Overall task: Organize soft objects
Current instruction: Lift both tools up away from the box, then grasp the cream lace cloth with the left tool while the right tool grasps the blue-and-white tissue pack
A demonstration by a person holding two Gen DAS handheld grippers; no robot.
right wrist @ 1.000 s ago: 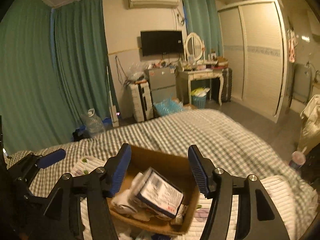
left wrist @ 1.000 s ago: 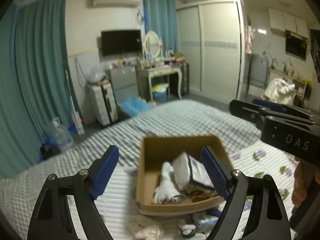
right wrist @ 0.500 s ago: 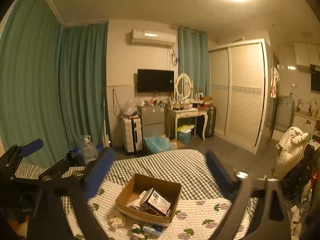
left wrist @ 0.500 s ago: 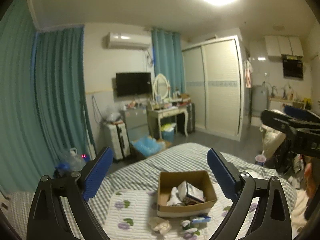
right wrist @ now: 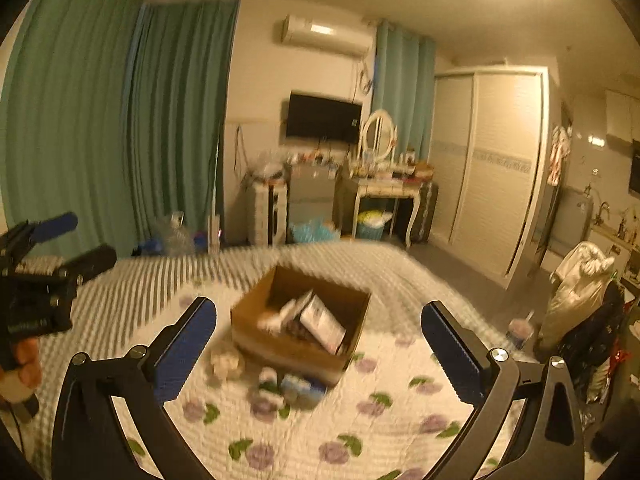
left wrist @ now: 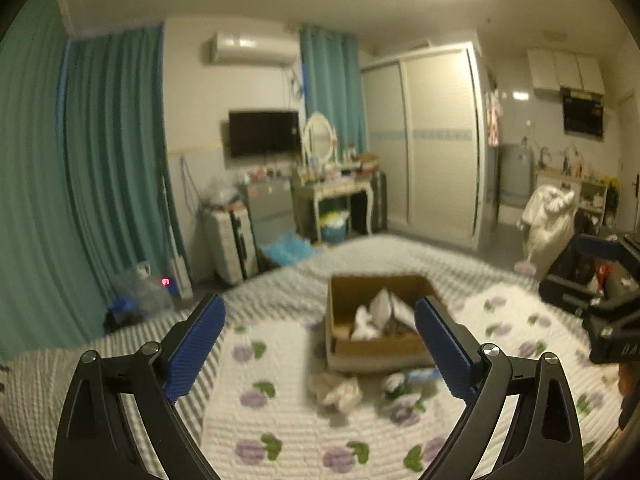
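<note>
Grippers parted and empty, back from the open brown cardboard box (left wrist: 376,320) on the floral quilted white bedspread (left wrist: 280,420).

Left gripper (left wrist: 318,344) and right gripper (right wrist: 319,346) hold nothing. Soft white items lie inside the box; more small pale bundles (left wrist: 340,390) sit loose just before it. Best next: approach one loose bundle low, centre it between the pads, clench gently. Blur leaves the box's printed packet (right wrist: 322,322) unreadable.

Teal curtains (left wrist: 100,168), wall television (left wrist: 264,133), vanity table (left wrist: 340,192); white wardrobe (left wrist: 432,140)
</note>
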